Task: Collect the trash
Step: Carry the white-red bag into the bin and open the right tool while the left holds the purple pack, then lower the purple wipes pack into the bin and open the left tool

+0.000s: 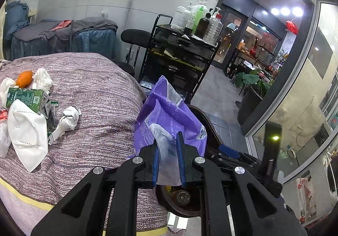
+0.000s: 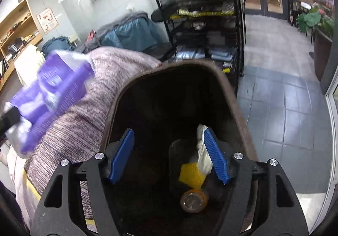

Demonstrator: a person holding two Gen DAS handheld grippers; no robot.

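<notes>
My left gripper (image 1: pixel 168 157) has its blue ribbed pads pinched on a purple plastic bag (image 1: pixel 166 117): thin crinkly film, printed text, a clear panel between my fingers. The bag stands up ahead of the jaws, partly over the rim of the brown bin (image 1: pixel 202 117) that sits just right of and below them.

My right gripper (image 2: pixel 169 155) is wide open and holds nothing. A white crumpled wrapper (image 2: pixel 202 151) lies against the inner face of its right pad (touching or just behind, can't tell). Directly below the jaws is the bin interior (image 2: pixel 169 98): dark, smooth, with a rounded rim. Inside it are a yellow mesh-textured piece (image 2: pixel 191 173) and an orange-tinted clear bottle (image 2: pixel 193 200), base up.

Left of my left jaws, on the striped knit bed cover (image 1: pixel 95 92), the trash pile sits well apart from me: white N95 mask (image 1: pixel 27 132), green carton (image 1: pixel 25 97), twisted white paper (image 1: pixel 68 119), crumpled tissue (image 1: pixel 43 79), orange fruit (image 1: pixel 24 78).

Ahead: black mesh cart (image 1: pixel 179 56) with pump bottles on top, just beyond the bed corner and the bin. Black stool (image 1: pixel 137 38) left of it.

Room: bed edge hard against the bin's left side; open tiled floor (image 2: pixel 285 98) to the right, out to the glass doors.
</notes>
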